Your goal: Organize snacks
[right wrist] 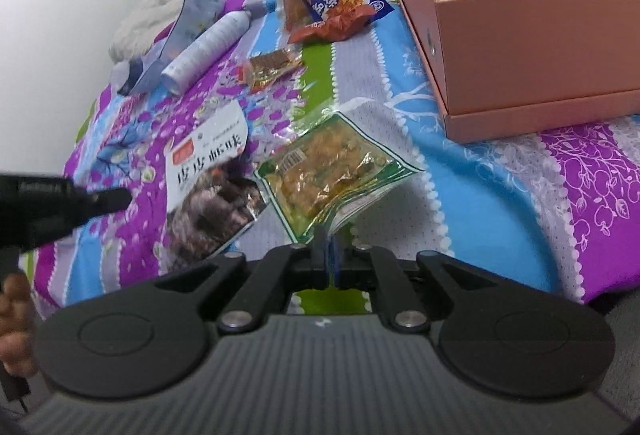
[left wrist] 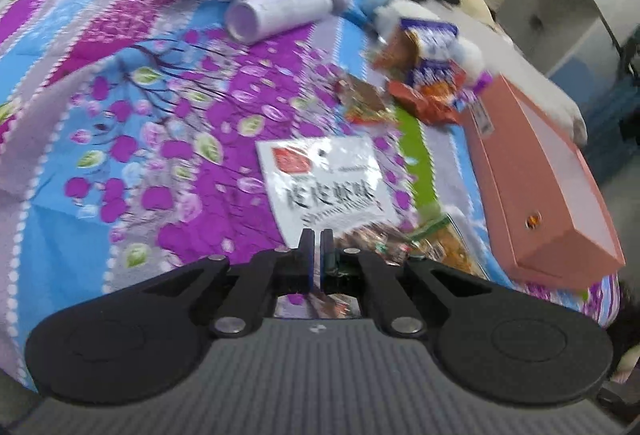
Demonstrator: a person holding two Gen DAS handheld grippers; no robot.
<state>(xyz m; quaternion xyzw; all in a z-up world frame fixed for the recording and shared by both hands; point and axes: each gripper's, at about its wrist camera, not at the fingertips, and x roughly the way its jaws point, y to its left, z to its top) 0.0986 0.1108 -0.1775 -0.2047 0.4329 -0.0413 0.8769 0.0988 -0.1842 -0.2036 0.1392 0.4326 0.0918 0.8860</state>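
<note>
The green-edged snack packet (right wrist: 332,171) is pinched at its near corner by the closed right gripper (right wrist: 327,235) and held lifted over the floral bedspread (right wrist: 520,171), near the pink box (right wrist: 532,47), while nothing is gripped by the nearly closed left gripper (left wrist: 316,237), beside the white snack packet (left wrist: 328,179).
</note>
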